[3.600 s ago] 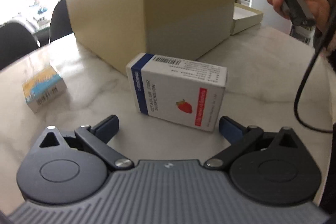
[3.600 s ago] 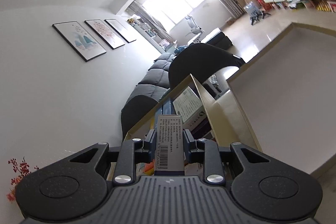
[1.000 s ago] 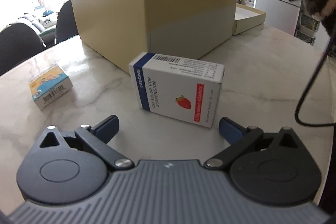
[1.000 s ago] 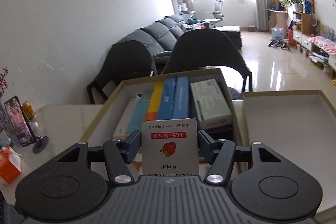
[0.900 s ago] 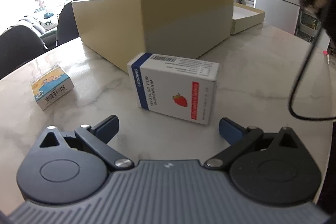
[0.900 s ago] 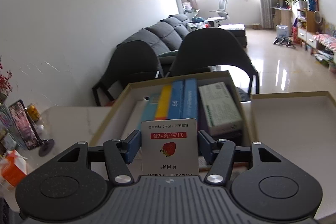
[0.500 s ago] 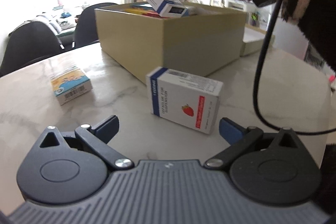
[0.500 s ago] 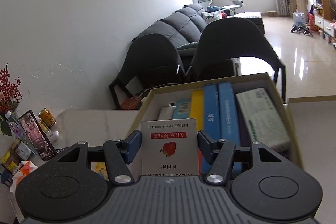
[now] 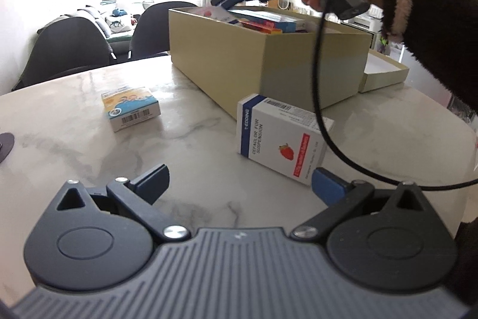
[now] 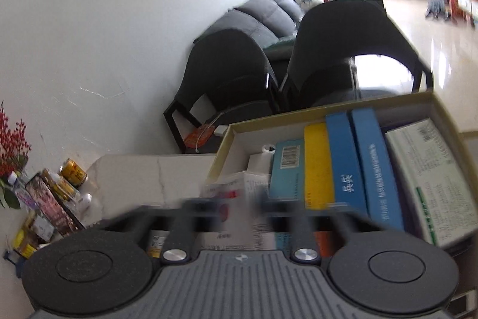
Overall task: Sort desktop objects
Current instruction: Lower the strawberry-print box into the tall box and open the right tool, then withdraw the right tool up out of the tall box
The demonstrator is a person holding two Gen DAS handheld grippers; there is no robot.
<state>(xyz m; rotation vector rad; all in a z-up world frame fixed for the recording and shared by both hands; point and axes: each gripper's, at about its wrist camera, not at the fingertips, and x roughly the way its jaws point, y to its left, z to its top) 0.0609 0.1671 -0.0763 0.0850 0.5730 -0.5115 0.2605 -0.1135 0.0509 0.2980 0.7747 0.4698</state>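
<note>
A white strawberry-printed carton (image 9: 282,139) stands at centre right, beside the open tan box (image 9: 269,62) of packets. A small cartoon-printed box (image 9: 130,108) lies centre left.

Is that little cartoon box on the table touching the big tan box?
Apart. The left wrist view shows bare marble table between the cartoon box and the tan box.

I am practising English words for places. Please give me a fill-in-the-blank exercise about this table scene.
1. The white medicine carton with a red strawberry lies on the marble ____.
2. The small carton with cartoon children lies ____ the tall beige cardboard box.
3. Next to the yellow carton in that box stand two long ____ cartons.

Missing words: table; outside; blue
</note>
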